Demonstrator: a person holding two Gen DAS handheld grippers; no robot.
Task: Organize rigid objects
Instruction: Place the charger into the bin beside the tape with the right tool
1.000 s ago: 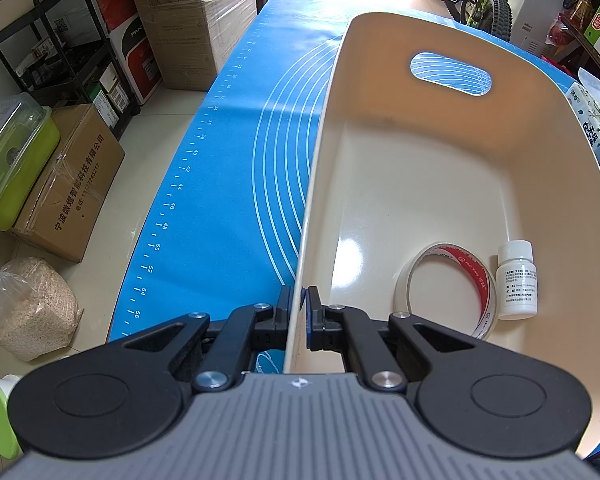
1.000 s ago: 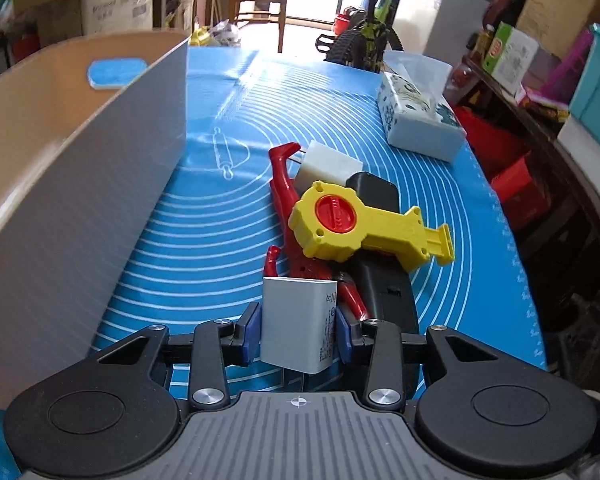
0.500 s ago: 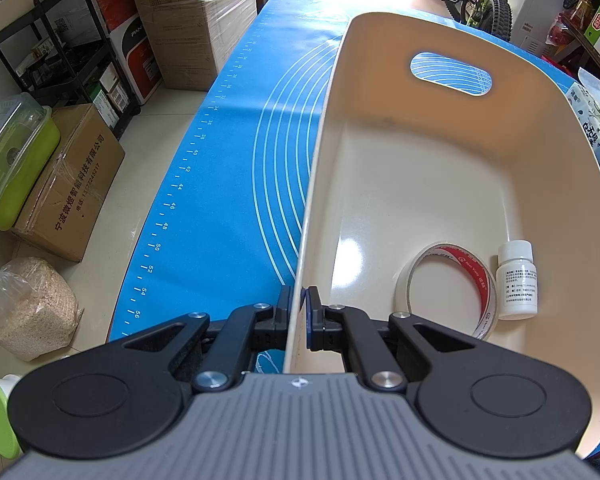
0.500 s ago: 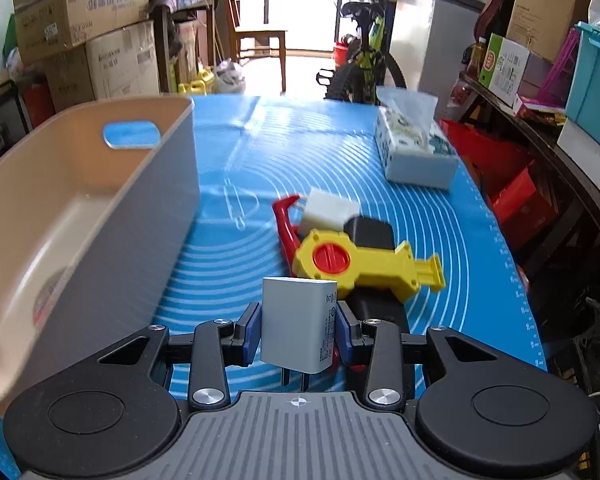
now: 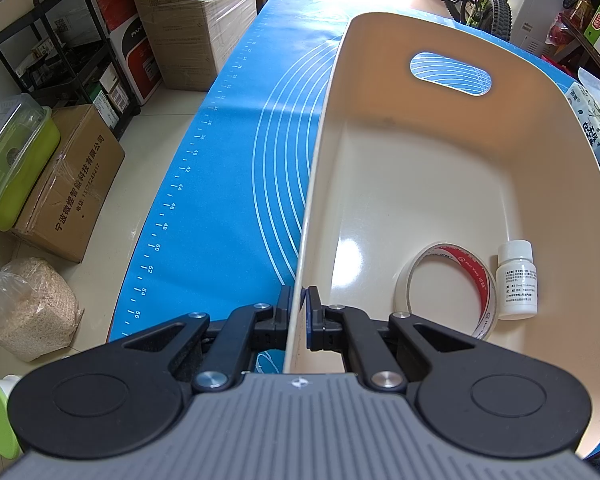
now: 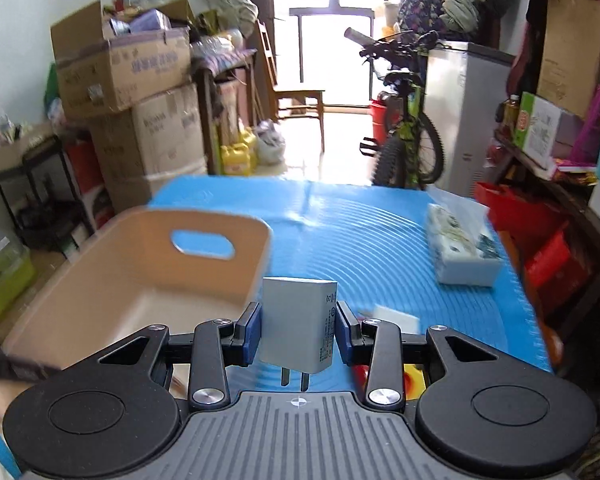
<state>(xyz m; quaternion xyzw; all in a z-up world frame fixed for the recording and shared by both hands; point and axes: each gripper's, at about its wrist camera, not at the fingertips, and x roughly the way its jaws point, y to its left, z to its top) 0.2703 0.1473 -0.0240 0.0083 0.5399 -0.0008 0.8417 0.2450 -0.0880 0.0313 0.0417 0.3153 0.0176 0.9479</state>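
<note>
While left gripper (image 5: 299,312) pinches cream bin (image 5: 440,168) wall at near rim, tape roll (image 5: 446,288) and white bottle (image 5: 516,280) lie touching inside. Right view: right gripper (image 6: 296,330) clamps white charger (image 6: 298,326), prongs down, above blue mat (image 6: 360,232), beside bin.

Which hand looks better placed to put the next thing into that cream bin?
The right. Its hand-held gripper already grips the white charger, raised beside the bin. The left hand-held gripper is clamped on the bin's rim, probably steadying it, so it is not free.
</note>
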